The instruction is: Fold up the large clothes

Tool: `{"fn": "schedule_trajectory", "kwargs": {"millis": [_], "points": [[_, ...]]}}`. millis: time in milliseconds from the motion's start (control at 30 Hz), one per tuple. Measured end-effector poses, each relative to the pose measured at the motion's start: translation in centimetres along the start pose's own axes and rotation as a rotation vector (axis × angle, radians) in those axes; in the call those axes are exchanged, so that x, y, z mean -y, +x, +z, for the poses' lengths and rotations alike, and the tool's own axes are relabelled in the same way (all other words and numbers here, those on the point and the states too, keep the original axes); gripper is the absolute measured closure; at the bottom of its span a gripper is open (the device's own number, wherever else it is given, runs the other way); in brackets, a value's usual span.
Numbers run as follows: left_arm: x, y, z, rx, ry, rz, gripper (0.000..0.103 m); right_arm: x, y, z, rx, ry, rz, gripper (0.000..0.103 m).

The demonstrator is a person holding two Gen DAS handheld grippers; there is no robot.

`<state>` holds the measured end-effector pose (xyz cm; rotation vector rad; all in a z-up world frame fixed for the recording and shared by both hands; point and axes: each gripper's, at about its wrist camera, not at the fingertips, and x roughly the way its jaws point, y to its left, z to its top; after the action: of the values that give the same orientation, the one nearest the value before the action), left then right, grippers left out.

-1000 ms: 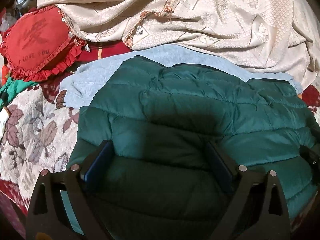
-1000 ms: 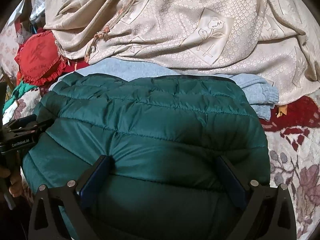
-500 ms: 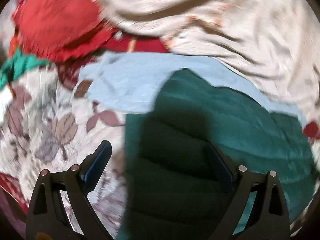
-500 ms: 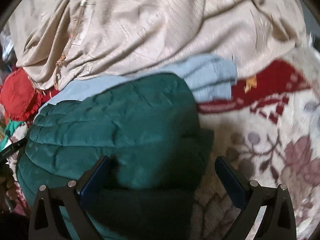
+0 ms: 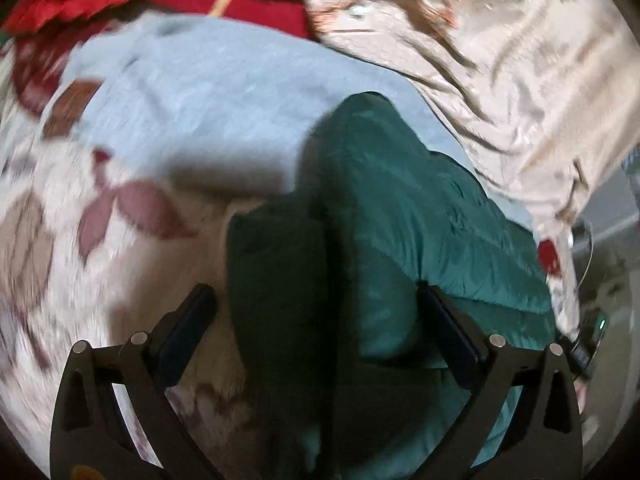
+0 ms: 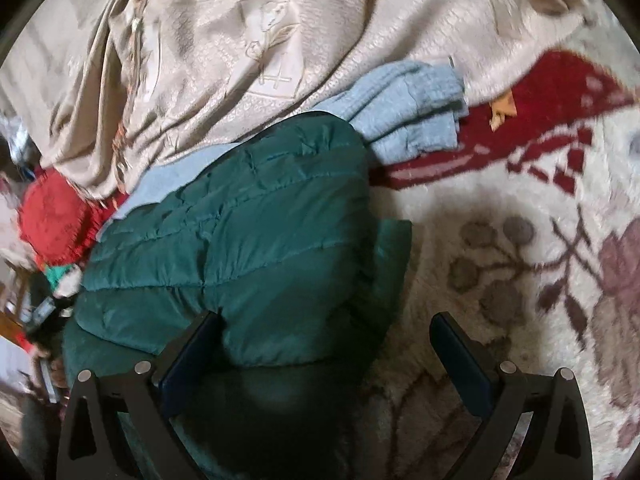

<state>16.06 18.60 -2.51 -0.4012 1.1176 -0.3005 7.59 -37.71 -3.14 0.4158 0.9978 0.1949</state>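
A dark green quilted puffer jacket (image 5: 400,232) lies folded on a floral bedspread, on top of a light blue garment (image 5: 200,100). My left gripper (image 5: 316,320) is open and hangs over the jacket's left edge, its jaws wide apart with nothing between the pads. In the right wrist view the jacket (image 6: 248,248) fills the left half, and my right gripper (image 6: 326,344) is open over its right edge. The blue garment's folded end (image 6: 412,108) sticks out beyond the jacket.
A crumpled beige patterned cloth (image 6: 240,40) lies piled at the back; it also shows in the left wrist view (image 5: 500,60). A red frilled cushion (image 6: 52,220) sits at the far left. The cream and red floral bedspread (image 6: 520,240) stretches to the right.
Both grippers have swung outwards from the jacket's middle: the left one towards its left edge, the right one towards its right edge. Both stay open. The jacket itself has not moved.
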Motion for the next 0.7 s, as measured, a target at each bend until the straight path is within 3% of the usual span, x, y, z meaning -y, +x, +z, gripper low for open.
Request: {"fn": "schedule_trajectory", "kwargs": {"millis": [367, 567, 700], "points": [[1.2, 1.4, 0.4, 0.005, 0.095, 0.028, 0.002, 2.4, 2.5, 1.5, -0.019, -0.052, 0.237, 0.000], [1.6, 1.3, 0.1, 0.042, 0.123, 0.085, 0.008, 1.5, 3.7, 2.7, -0.004, -0.101, 0.282, 0.000], [2.8, 0.9, 0.0, 0.083, 0.161, 0.115, 0.037, 0.2, 2.8, 2.2, 0.060, -0.180, 0.275, 0.029]]}}
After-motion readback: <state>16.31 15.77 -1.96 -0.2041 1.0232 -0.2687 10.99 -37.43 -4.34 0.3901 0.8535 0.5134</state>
